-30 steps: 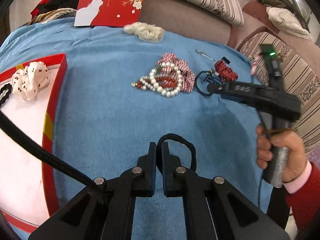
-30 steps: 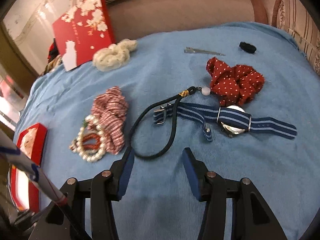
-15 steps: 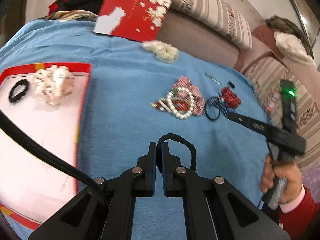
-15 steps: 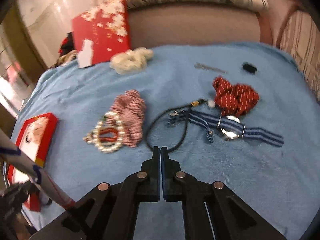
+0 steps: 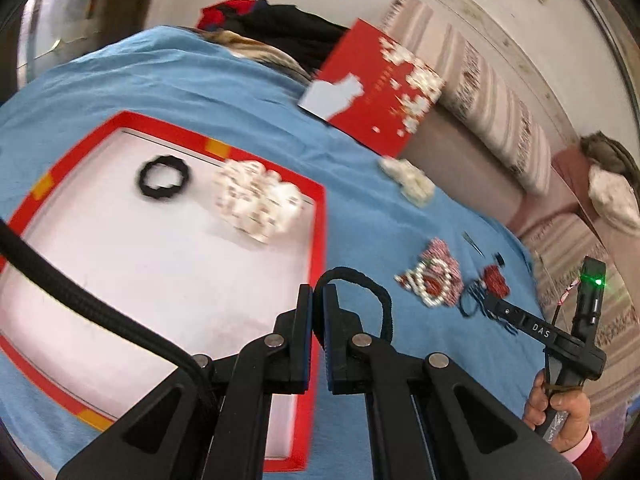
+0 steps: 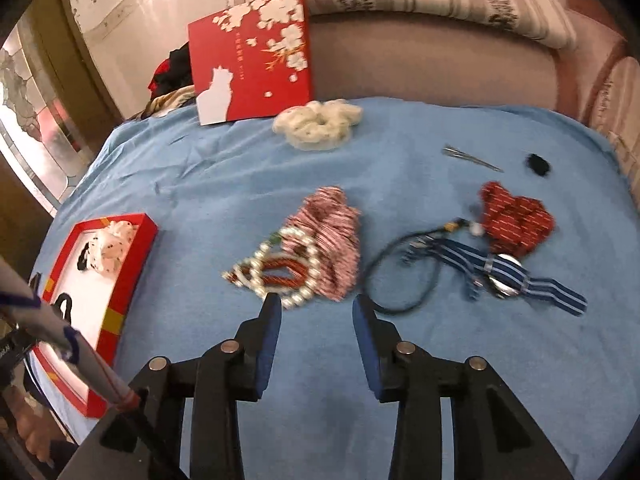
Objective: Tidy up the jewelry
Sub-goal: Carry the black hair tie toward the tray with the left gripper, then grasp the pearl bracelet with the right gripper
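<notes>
While the left gripper [image 5: 316,312] hangs over the right edge of the red-rimmed tray [image 5: 320,240], its fingers are pressed together on a black hair tie [image 5: 360,280] that loops up beside them. Inside the tray lie a second black ring [image 5: 163,178] and a spotted cream scrunchie [image 5: 256,204]. Farther right on the blue cloth [image 6: 240,184], the right gripper [image 6: 316,320] is spread wide, holding nothing, just short of the pearl bracelet [image 6: 296,268] and striped scrunchie [image 6: 332,240]; a black cord [image 6: 400,276] and striped watch [image 6: 508,276] lie beyond.
</notes>
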`<state>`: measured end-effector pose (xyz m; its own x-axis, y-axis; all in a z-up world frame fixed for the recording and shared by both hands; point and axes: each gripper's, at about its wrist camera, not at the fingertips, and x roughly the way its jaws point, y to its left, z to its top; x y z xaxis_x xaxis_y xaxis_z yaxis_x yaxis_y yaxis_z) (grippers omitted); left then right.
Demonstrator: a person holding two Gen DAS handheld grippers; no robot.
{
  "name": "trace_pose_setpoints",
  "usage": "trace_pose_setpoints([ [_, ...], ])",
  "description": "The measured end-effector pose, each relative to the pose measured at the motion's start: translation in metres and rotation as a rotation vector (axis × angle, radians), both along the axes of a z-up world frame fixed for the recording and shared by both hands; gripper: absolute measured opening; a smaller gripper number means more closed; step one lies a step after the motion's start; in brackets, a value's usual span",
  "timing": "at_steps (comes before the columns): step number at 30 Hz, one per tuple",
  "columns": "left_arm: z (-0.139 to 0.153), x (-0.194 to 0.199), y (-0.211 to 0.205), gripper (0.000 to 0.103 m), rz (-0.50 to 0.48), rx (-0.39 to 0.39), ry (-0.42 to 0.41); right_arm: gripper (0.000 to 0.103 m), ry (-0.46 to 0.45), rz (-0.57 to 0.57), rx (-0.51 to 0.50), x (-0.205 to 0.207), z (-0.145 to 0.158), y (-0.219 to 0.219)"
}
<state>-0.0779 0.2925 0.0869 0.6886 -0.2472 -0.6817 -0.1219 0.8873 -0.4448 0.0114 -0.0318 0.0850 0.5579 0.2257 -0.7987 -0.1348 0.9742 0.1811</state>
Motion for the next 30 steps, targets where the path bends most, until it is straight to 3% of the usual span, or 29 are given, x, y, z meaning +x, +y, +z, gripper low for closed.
trace_pose_setpoints([
  [4,-0.001,-0.001,0.013,0.004,0.029,-0.004,0.006,0.04,0.022,0.016,0.007,0.027,-0.007,0.014],
  [10,-0.008,0.004,0.028,0.004,0.059,-0.018,0.023,0.037,0.087,0.133,0.046,0.038,-0.028,0.044],
  [15,-0.012,0.007,0.032,0.004,0.072,-0.035,0.034,0.037,0.087,0.22,-0.09,0.029,-0.053,0.068],
  [20,-0.013,0.007,0.033,0.004,0.081,-0.029,0.036,0.036,0.029,0.25,-0.199,0.029,-0.056,0.075],
  [22,-0.014,0.008,0.034,0.004,0.086,-0.032,0.04,0.023,0.022,0.262,-0.243,0.03,-0.058,0.077],
  [24,-0.015,0.009,0.035,0.004,0.09,-0.032,0.045,0.016,0.015,0.278,-0.272,0.028,-0.058,0.078],
  [25,-0.015,0.009,0.035,0.004,0.091,-0.032,0.046,0.002,0.015,0.275,-0.265,0.026,-0.056,0.077],
  [30,-0.015,0.009,0.039,0.004,0.104,-0.037,0.049,0.0,0.007,0.227,-0.179,0.018,-0.04,0.059],
])
